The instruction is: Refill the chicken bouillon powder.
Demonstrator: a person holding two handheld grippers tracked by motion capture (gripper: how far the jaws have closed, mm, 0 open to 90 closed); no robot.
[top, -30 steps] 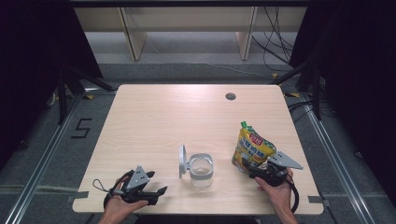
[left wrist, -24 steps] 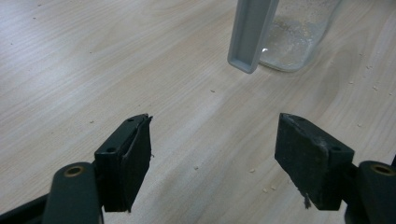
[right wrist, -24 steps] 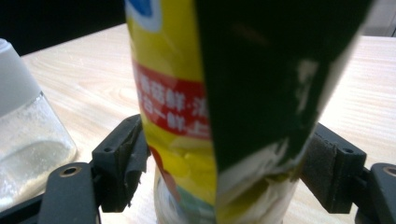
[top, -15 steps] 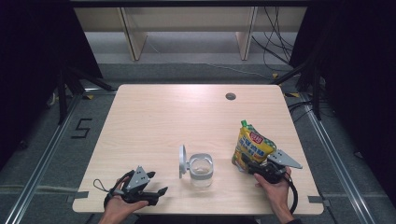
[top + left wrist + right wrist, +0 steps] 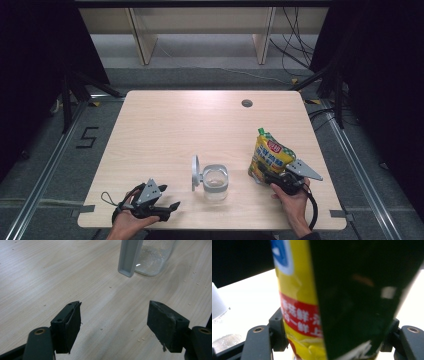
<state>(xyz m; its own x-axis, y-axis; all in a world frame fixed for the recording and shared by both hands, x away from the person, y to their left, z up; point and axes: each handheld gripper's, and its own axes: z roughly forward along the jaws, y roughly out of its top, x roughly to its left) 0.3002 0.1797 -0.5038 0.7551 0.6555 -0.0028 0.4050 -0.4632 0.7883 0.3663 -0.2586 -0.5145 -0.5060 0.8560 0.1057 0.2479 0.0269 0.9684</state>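
Standing upright on the counter [image 5: 165, 125] at about four o'clock from its centre, a yellow pouch [image 5: 269, 157] shows a green top edge, a red band and a blue-and-white patch. In the right gripper view the pouch [image 5: 297, 305] carries white characters on the red band, too blurred to read, and a dark green side panel. The right gripper [image 5: 275, 178] sits at the pouch's base, toward six o'clock, held by the right hand [image 5: 292, 200]; its fingers [image 5: 277, 333] press the pouch's lower part from both sides, gripping it.

Near the counter's front edge at about six o'clock stands a clear jar [image 5: 215, 182] with a grey lid [image 5: 195, 172] swung open on its nine o'clock side. In the left gripper view the jar [image 5: 155, 257] looks frosted or dusty inside, and crumbs [image 5: 101, 328] dot the wood.

The left gripper [image 5: 167, 207] lies at about seven o'clock, under the left hand [image 5: 131, 220], its fingers [image 5: 72, 325] spread wide apart with bare counter between them, well apart from the jar.
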